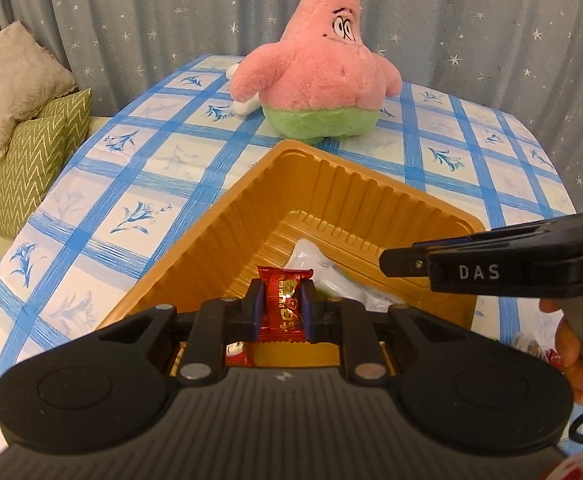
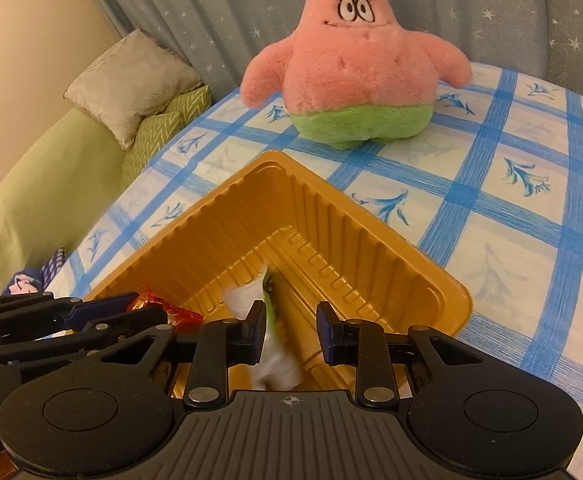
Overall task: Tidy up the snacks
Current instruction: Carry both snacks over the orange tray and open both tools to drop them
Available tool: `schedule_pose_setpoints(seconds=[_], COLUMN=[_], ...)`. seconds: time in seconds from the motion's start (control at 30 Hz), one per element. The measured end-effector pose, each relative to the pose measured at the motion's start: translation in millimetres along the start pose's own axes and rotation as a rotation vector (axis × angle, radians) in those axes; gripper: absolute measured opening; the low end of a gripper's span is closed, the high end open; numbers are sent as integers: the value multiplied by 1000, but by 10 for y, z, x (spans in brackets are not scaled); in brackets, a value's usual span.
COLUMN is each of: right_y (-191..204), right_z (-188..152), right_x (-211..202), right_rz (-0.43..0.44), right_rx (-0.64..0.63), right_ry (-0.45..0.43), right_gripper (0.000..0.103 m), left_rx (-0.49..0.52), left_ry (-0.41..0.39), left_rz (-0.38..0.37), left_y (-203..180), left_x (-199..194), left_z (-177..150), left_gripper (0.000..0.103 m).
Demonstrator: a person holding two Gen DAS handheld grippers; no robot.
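A gold plastic tray [image 1: 227,216] sits on the blue-checked tablecloth; it also shows in the right wrist view [image 2: 371,240]. My left gripper [image 1: 282,306] is shut on a red and gold candy [image 1: 283,300] and holds it over the tray's near side. A white and green wrapped snack [image 1: 311,260] lies inside the tray, seen in the right wrist view too [image 2: 267,320]. My right gripper [image 2: 289,330] is open and empty above that snack. It enters the left wrist view from the right [image 1: 403,262]. The left gripper shows in the right wrist view with the candy [image 2: 155,306].
A pink and green star plush [image 1: 319,76] stands on the table behind the tray, also in the right wrist view [image 2: 355,68]. Cushions [image 1: 23,112] lie on a green sofa to the left. More wrapped snacks [image 1: 539,350] lie on the table at the right.
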State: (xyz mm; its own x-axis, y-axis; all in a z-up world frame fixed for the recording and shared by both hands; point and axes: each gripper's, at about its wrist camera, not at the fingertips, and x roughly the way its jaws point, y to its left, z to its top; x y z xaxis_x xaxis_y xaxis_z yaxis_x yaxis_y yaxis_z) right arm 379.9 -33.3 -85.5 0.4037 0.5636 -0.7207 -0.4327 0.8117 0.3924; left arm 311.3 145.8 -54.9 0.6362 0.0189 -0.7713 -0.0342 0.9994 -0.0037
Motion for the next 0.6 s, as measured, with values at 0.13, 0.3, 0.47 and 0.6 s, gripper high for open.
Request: schedule_pose_setpoints(seconds=[0.13, 0.3, 0.47, 0.6], right_y=[-8, -40, -21, 20], right_z=[-55, -132, -182, -232], right_x=[-65, -138, -258, -382], right_rz=[-7, -12, -12, -20], right_rx=[-17, -8, -16, -27], right_ry=[-2, -1, -13, -45], right_gripper=[28, 29, 32, 53], left_rx=[3, 3, -24, -31], left_ry=[1, -6, -15, -23], left_rz=[-3, -13, -32, -28], left_y=[-23, -54, -65, -72], left_x=[12, 8, -42, -122], left_z=[12, 39, 63, 52], left_gripper=[18, 18, 21, 29])
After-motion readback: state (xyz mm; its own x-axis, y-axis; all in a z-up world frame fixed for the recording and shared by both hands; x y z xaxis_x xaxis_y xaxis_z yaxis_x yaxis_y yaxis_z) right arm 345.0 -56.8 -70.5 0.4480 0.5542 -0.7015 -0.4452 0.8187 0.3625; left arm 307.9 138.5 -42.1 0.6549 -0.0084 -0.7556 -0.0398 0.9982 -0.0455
